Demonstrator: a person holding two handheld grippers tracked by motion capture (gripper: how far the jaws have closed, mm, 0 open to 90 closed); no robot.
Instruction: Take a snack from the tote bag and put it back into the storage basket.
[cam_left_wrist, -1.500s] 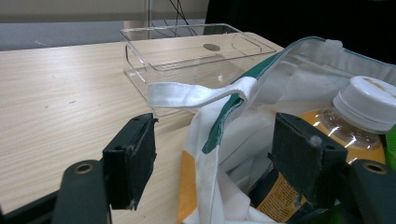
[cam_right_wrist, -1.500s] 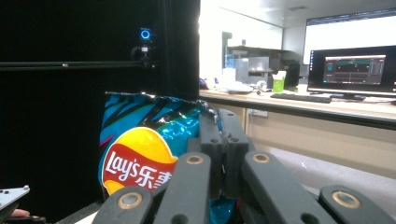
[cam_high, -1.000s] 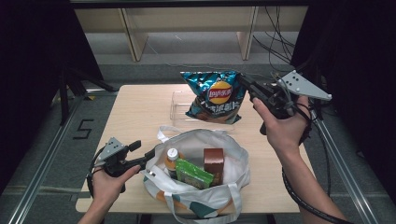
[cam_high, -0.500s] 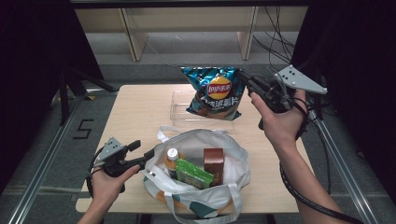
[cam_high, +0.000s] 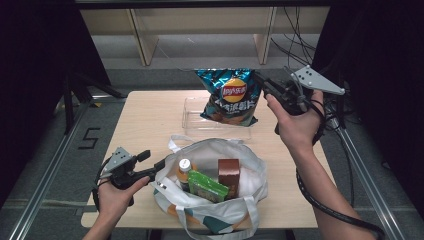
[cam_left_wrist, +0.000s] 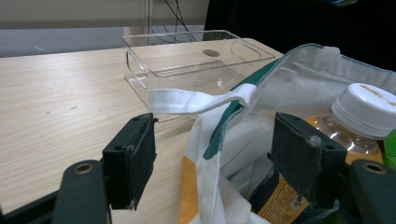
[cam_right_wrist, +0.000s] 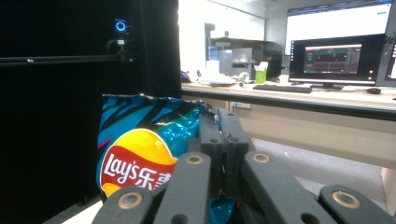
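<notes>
A blue Lay's chip bag (cam_high: 231, 97) (cam_right_wrist: 135, 158) hangs in the air above the far part of the table, with my right gripper (cam_high: 262, 85) (cam_right_wrist: 219, 126) shut on its upper right edge. A white cloth tote bag (cam_high: 250, 165) (cam_left_wrist: 299, 79) stands open near the front of the table. Inside it are an orange-drink bottle (cam_high: 184, 167) (cam_left_wrist: 369, 107), a green packet (cam_high: 205, 185) and a brown box (cam_high: 228, 172). My left gripper (cam_high: 155, 161) (cam_left_wrist: 212, 140) is at the tote's left rim. Its jaws stand wide apart with the rim cloth between them, and the pads are not pressing it.
A clear plastic tray (cam_high: 195, 117) (cam_left_wrist: 187, 51) lies on the wooden table (cam_high: 145, 125) just beyond the tote and below the chip bag. A tote handle (cam_left_wrist: 196, 100) drapes toward the tray. Shelving stands behind the table, and dark curtains hang on both sides.
My right gripper has lifted the chip bag slightly higher. The left gripper and the tote have stayed in place.
</notes>
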